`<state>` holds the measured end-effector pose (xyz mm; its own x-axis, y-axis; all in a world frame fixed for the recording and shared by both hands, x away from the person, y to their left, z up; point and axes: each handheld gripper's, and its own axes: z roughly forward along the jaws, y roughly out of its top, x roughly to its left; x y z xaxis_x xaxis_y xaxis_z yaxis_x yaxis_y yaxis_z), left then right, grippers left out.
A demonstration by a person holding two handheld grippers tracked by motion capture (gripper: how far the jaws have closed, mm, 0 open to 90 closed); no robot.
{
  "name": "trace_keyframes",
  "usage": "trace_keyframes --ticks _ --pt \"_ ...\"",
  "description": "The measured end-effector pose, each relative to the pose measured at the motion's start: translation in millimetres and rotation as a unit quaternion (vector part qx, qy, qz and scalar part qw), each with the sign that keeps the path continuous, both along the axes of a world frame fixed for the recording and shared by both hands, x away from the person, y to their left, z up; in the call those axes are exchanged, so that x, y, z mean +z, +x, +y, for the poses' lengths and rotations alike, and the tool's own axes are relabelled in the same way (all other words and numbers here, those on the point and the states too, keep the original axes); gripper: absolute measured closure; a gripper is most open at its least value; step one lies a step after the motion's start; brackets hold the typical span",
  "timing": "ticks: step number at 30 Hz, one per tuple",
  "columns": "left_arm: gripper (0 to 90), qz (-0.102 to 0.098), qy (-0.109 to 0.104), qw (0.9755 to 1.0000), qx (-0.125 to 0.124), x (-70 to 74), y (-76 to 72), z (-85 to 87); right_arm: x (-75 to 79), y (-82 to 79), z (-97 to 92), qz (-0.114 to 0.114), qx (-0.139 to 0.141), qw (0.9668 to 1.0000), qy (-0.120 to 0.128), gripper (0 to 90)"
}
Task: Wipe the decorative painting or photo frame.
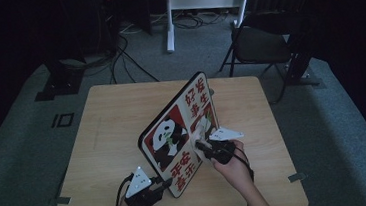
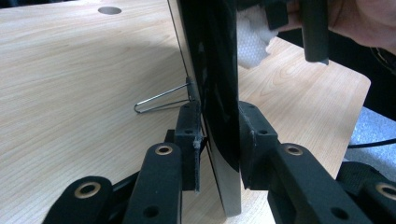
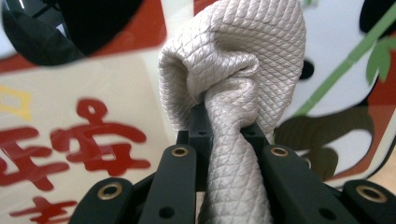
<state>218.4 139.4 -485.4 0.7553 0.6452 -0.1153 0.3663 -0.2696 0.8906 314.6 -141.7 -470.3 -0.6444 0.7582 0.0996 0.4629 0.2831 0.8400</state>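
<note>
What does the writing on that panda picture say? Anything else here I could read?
"好事发生": red characters on the pale upper panel of the board, as best I can read them.
"平安": red characters on the pale lower panel, turned sideways; "安" is clearest in the right gripper view.
A second row of red characters beside "平安": too small and cut off to read.
The cloth and the table carry no writing.

We are looking at a light wooden table (image 1: 113,134) that is standing on grey carpet (image 1: 19,147). A panda sign board (image 1: 173,134) is standing upright on its edge on the tabletop, its thin wire prop (image 2: 161,100) resting on the wood.
</note>
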Motion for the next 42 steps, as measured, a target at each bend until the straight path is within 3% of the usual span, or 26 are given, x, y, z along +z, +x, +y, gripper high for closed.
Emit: trace_keyframes --ticks 22,35,38,42 --pt "73.1 -0.001 -0.001 1.0000 0.001 -0.2 -0.3 -0.4 -41.9 -6.2 -6.6 0.054 -0.005 0.9980 -0.031 80.9" --pt "73.1 -0.001 -0.003 1.0000 0.001 -0.4 -0.4 -0.5 -66.4 -8.7 -10.4 0.086 -0.009 0.9946 -0.058 81.0" --pt "73.2 -0.001 -0.002 1.0000 0.002 -0.5 -0.4 -0.3 -65.4 -8.7 -12.9 0.090 -0.013 0.9946 -0.050 81.1" --pt "73.2 -0.002 -0.002 1.0000 0.002 -0.4 -0.3 -0.2 -52.7 -8.4 -16.3 0.074 -0.017 0.9965 -0.034 81.2"
